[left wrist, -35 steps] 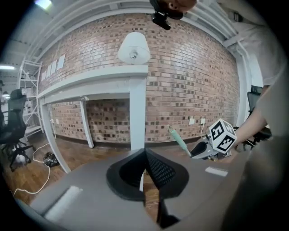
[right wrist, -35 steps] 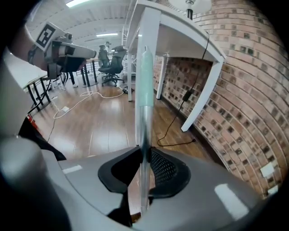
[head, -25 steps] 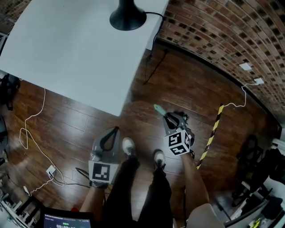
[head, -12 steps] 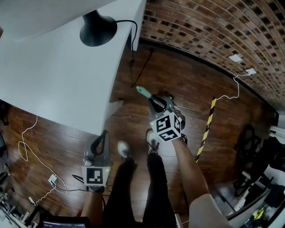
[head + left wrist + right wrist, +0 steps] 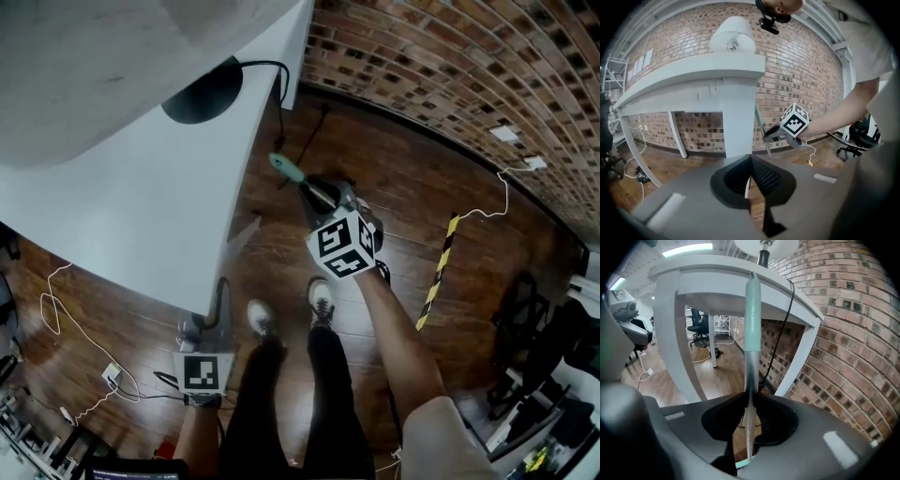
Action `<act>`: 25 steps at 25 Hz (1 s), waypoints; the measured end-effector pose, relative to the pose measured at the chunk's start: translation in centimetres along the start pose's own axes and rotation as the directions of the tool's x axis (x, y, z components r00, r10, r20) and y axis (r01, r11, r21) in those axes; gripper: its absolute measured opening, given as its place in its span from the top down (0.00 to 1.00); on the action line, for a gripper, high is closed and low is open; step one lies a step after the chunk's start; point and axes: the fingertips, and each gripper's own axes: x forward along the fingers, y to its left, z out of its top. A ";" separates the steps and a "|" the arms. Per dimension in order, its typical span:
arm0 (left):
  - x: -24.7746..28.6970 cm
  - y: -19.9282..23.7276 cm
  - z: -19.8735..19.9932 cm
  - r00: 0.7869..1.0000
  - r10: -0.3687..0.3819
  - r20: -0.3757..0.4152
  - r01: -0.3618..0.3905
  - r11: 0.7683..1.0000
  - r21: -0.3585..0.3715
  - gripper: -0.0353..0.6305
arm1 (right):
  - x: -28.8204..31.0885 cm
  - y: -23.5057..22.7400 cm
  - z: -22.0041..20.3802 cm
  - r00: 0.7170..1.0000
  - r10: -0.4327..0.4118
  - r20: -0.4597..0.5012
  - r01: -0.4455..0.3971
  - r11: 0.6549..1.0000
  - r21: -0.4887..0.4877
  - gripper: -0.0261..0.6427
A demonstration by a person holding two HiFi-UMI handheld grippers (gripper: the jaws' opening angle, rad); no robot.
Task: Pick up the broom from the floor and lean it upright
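Clamping the long broom (image 5: 749,371) by its silver metal shaft, the right gripper (image 5: 749,397) has both jaws pressed against the tube. The broom's mint-green plastic grip (image 5: 752,310) rises beyond them, straight up the middle of the right gripper view. From the head view, that green end pokes out past the gripper's marker cube toward the edge of the white table (image 5: 112,206). It is above the dark wooden floor (image 5: 375,169) and near the red brick wall (image 5: 450,66). The brush end cannot be seen (the arm and cube cover it).

The left gripper (image 5: 750,161) carries nothing: its 2 jaws meet at the tips, with only a thin slit behind them. It hangs low by the person's left leg, just beside the table's corner. A round black lamp base (image 5: 202,92) sits on the table, and a yellow-and-black striped strip (image 5: 437,277) lies on the floor to the right.
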 end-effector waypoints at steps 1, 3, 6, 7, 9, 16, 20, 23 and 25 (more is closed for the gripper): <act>0.1 0.2 -0.1 1.000 0.005 -0.005 -0.005 1.000 -0.003 0.95 | 0.4 -0.2 0.4 1.000 0.005 0.002 -0.005 1.000 0.001 0.82; 0.3 0.5 -0.4 1.000 0.018 -0.017 -0.018 1.000 -0.019 0.95 | 1.3 -0.6 1.1 1.000 0.011 0.009 -0.011 1.000 0.004 0.82; 0.6 1.1 -0.9 0.999 0.030 -0.028 -0.031 0.999 -0.020 0.95 | 2.3 -0.9 2.0 0.999 0.019 0.025 -0.019 1.000 0.002 0.82; 0.7 1.3 -0.9 0.999 0.033 -0.029 -0.033 0.999 -0.017 0.95 | 2.5 -0.8 2.2 0.999 0.023 0.028 -0.023 1.000 0.001 0.82; 0.8 1.7 -0.9 0.999 0.039 -0.034 -0.040 0.999 -0.024 0.95 | 3.0 -0.9 2.4 0.999 0.025 0.030 -0.025 1.000 0.009 0.82; 1.4 2.5 -1.5 0.998 0.047 -0.053 -0.048 0.999 -0.026 0.95 | 4.9 -2.4 3.0 0.998 -0.037 0.051 0.038 0.999 -0.009 0.80; 1.1 1.7 -2.0 0.998 0.031 -0.046 -0.031 1.000 0.003 0.95 | 5.1 -3.0 2.9 0.997 -0.060 0.057 0.061 0.998 -0.024 0.79; 0.9 1.6 -2.2 0.998 0.029 -0.051 -0.028 0.999 0.018 0.95 | 5.2 -3.2 2.9 0.996 -0.062 0.058 0.063 0.998 -0.016 0.78; 0.9 1.2 -1.9 0.997 0.032 -0.066 -0.033 0.999 -0.007 0.95 | 5.1 -3.3 3.0 0.996 -0.055 0.064 0.056 0.998 -0.010 0.78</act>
